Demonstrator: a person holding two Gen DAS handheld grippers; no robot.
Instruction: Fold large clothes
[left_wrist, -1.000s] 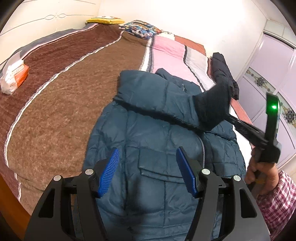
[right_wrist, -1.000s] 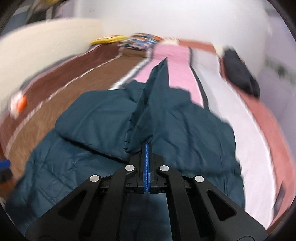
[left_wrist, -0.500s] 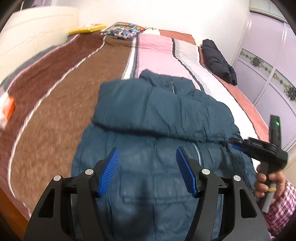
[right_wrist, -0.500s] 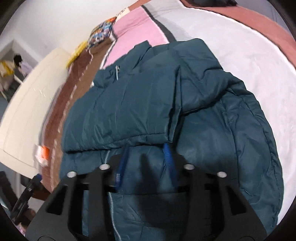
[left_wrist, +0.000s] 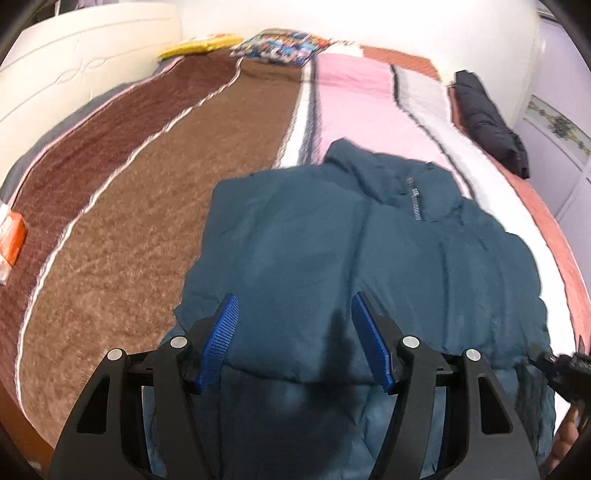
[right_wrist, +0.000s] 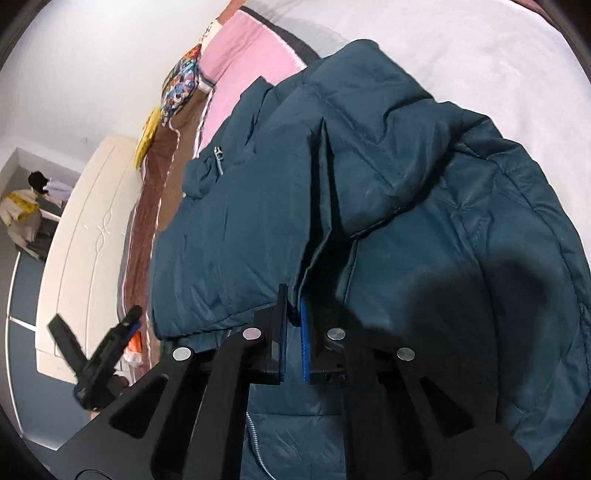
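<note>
Jacket (left_wrist: 369, 266), big teal puffer, lies front-up across the striped bed (left_wrist: 147, 192), and it looks very different from a second ago: back then the right claw had a sleeve lifted high by its dark cuff, and now that sleeve is laid flat across the chest, both sleeves (right_wrist: 236, 236) crossed over the body in a neat band. That, to my eye, finishes the sleeve stage and leaves the lengthwise fold to come. Long axis runs from the hem, down by the person, up to the collar (left_wrist: 402, 177), which points away toward the pillows (left_wrist: 280, 46) at the far end, zip pull showing at the neck. Now the claws: the right claw (right_wrist: 293, 332) has just been closing after letting go, and its blue pads sit nearly together with a fold of the sleeve edge caught at their tips. Left claw (left_wrist: 295, 339) hangs wide open over the lower chest, nothing between its pads, gripping nothing at all.
</note>
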